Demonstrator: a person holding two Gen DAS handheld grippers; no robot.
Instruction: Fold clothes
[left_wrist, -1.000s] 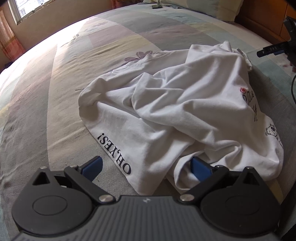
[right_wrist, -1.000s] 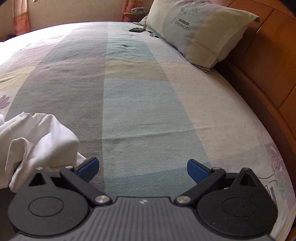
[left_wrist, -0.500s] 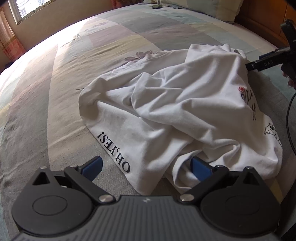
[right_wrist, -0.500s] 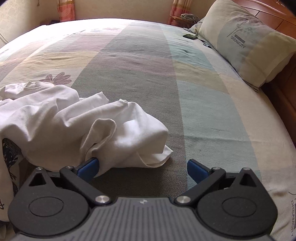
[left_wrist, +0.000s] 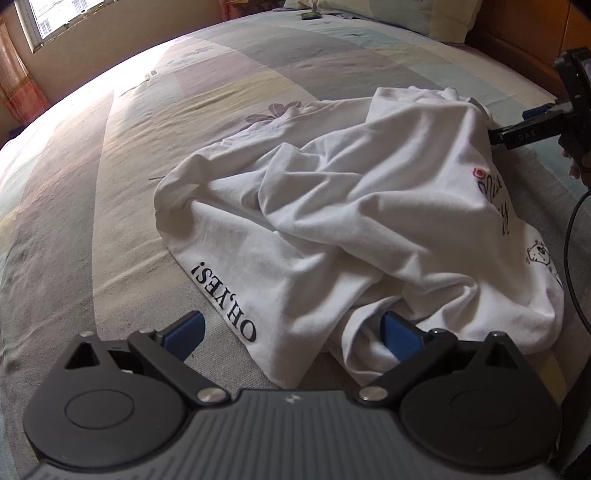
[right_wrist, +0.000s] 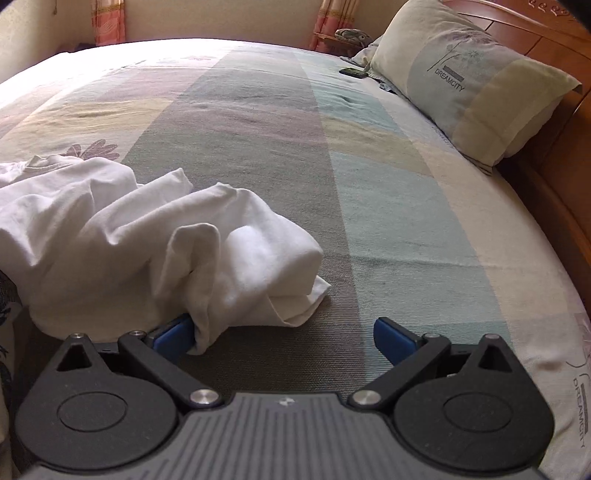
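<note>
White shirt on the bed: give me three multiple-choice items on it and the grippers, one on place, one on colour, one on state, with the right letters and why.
1. Where does the shirt lie?
A. on the bedspread
B. on the pillow
C. on the floor

2. What colour are the pads of the left gripper?
A. red
B. blue
C. green

3. How do the jaws of the right gripper stand?
A. shut on the shirt
B. shut on nothing
C. open

Answers:
1 A: the crumpled shirt rests on the striped bedspread, well apart from the pillow by the headboard.
2 B: both pads show blue against the black linkage.
3 C: the two pads stand wide apart, with a shirt fold touching only the left one.
</note>
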